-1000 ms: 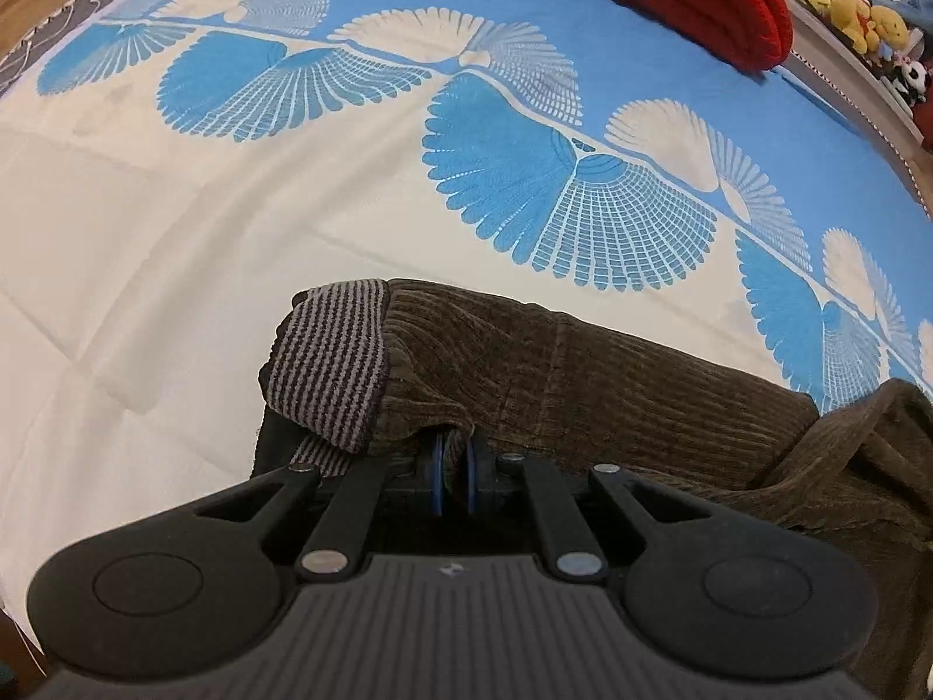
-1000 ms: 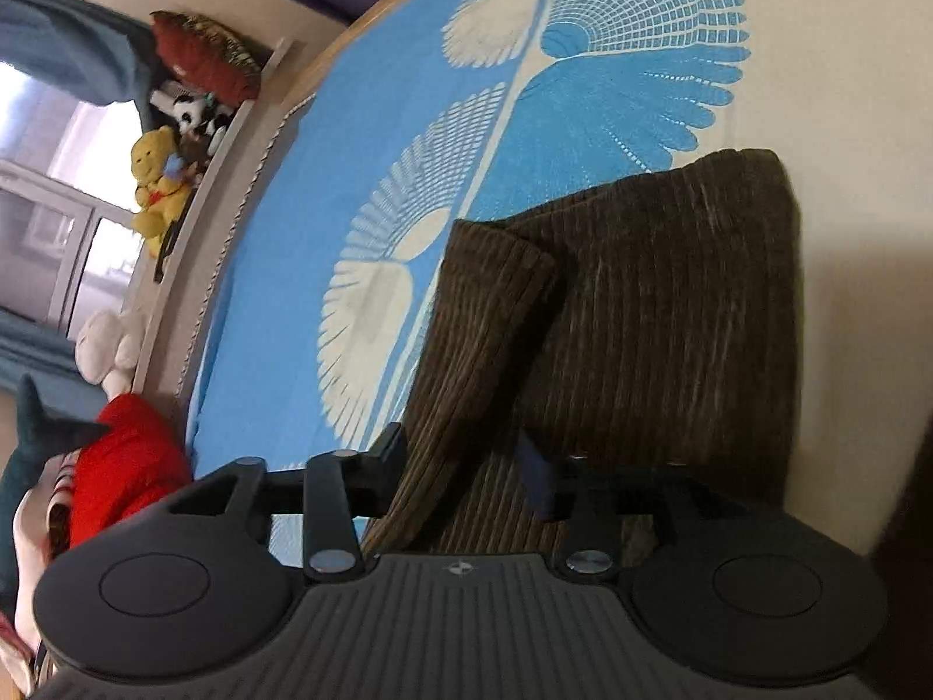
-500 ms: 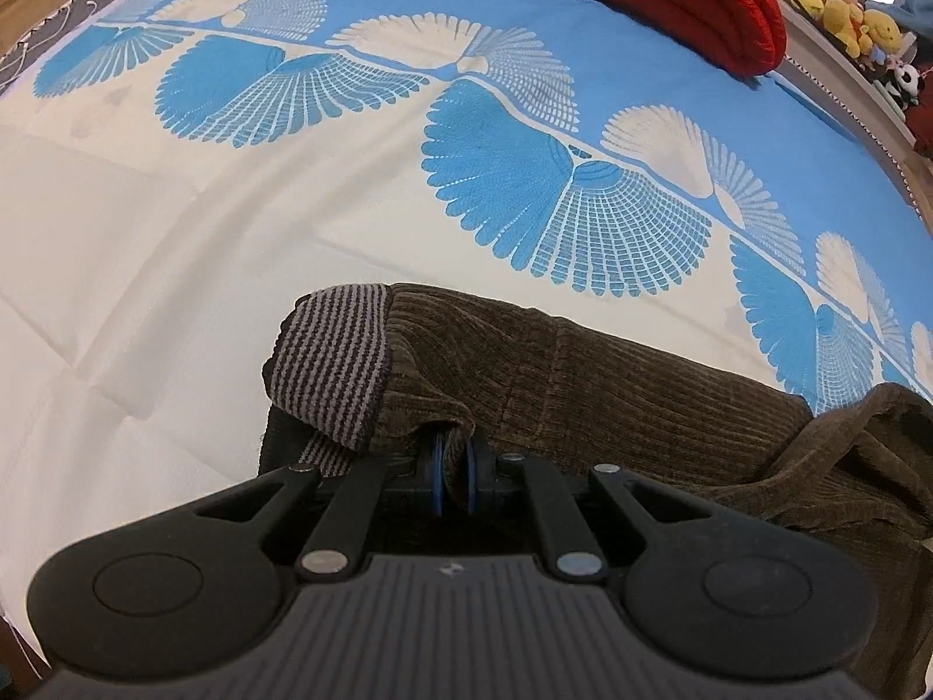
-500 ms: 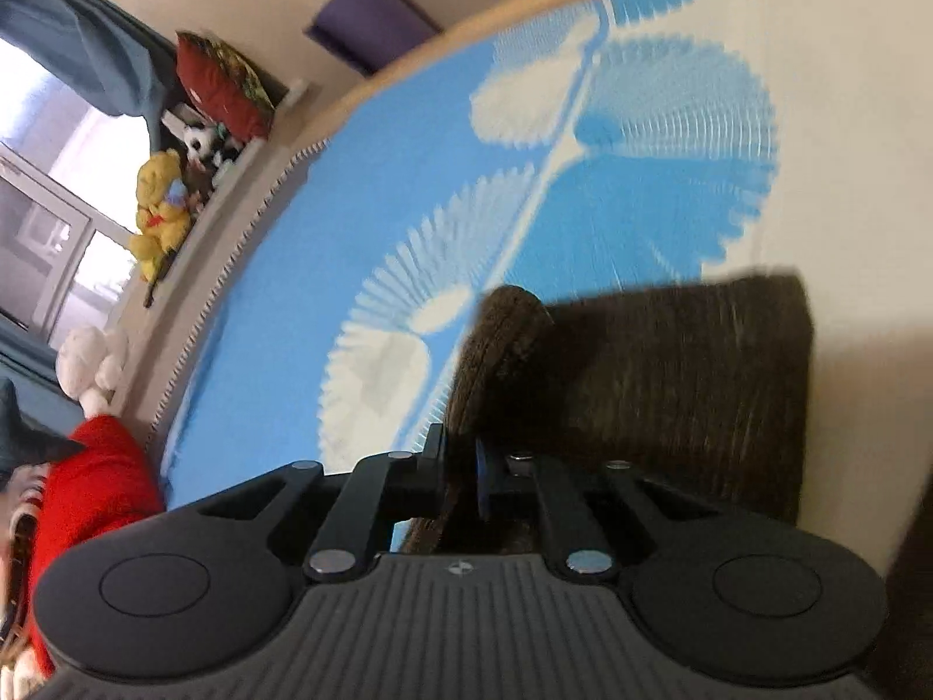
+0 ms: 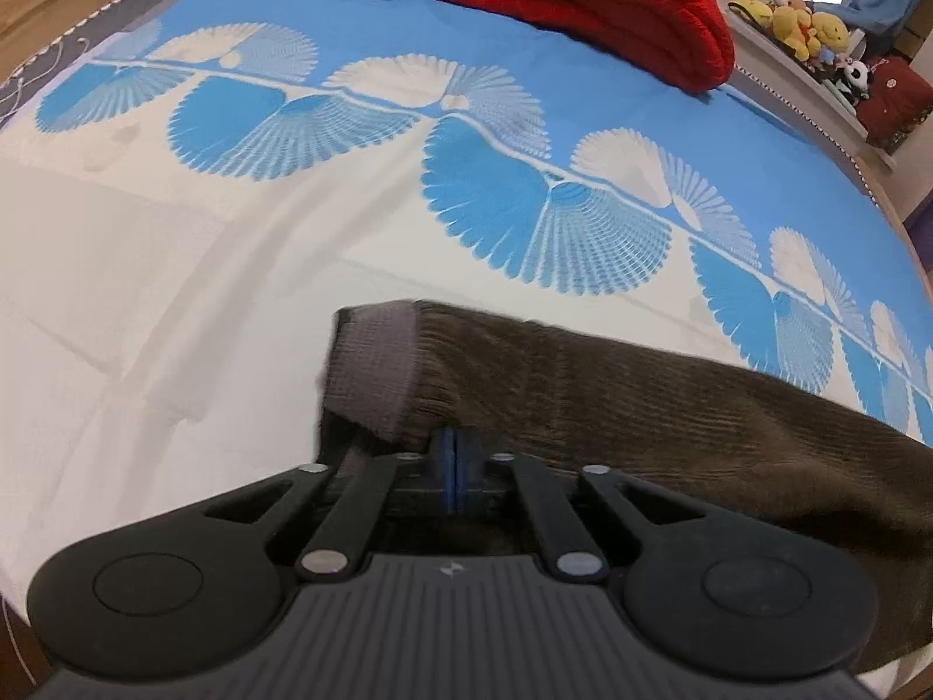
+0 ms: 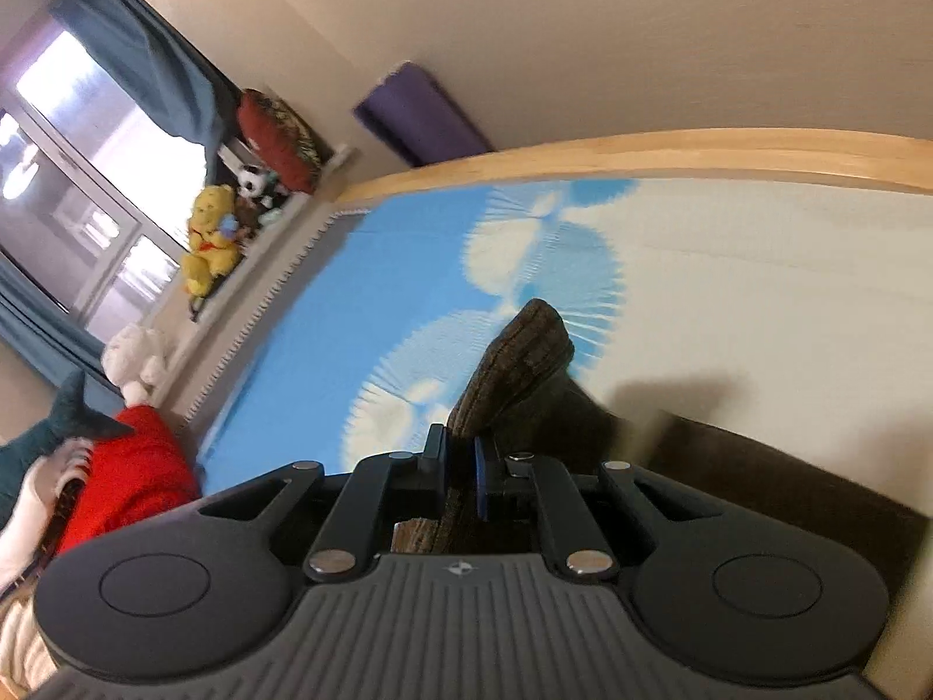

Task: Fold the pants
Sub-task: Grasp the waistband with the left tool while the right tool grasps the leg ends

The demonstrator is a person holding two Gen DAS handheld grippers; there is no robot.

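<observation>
Brown corduroy pants [image 5: 670, 408] on a bed's blue-and-cream fan-print sheet [image 5: 175, 268].
Long axis runs left–right, ribbed waistband [image 5: 373, 373] leftward; left tool [image 5: 450, 469] and right tool [image 6: 460, 481] each clamp the cloth; window, plush toys [image 6: 211, 239] beyond.

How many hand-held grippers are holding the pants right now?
2: the left hand-held gripper is shut on the pants beside the striped waistband; the right hand-held gripper pinches a raised fold.
</observation>
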